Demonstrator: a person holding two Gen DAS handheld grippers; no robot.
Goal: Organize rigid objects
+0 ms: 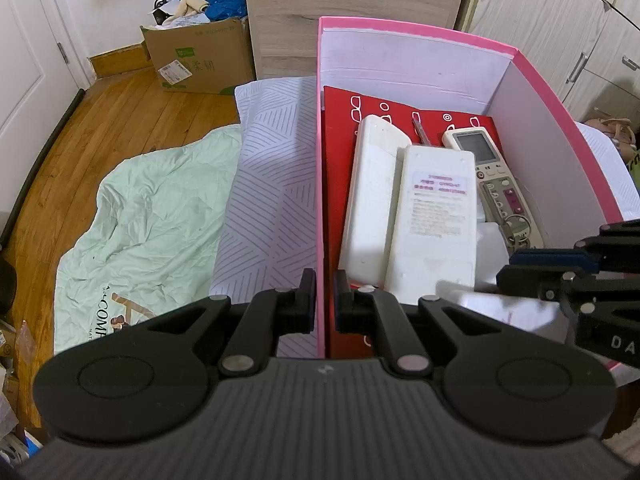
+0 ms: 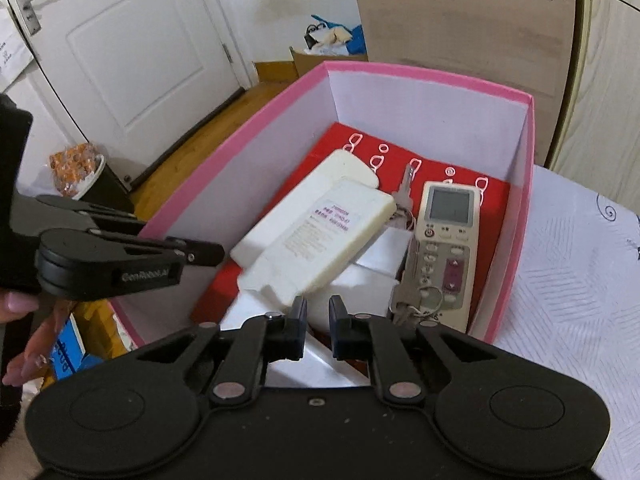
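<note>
Remotes [image 2: 320,236] in pink box [image 1: 400,36], long axes lengthwise, w/ keys [image 2: 412,304].

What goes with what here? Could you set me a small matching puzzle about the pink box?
Things:
1. box
2. remote
3. keys
4. left gripper

Descriptions:
a. lies face up, screen showing
b. pink outside, white inside
c. astride the box's side wall
d. on a ring beside the remote

Pairs: 1-b, 2-a, 3-d, 4-c
</note>
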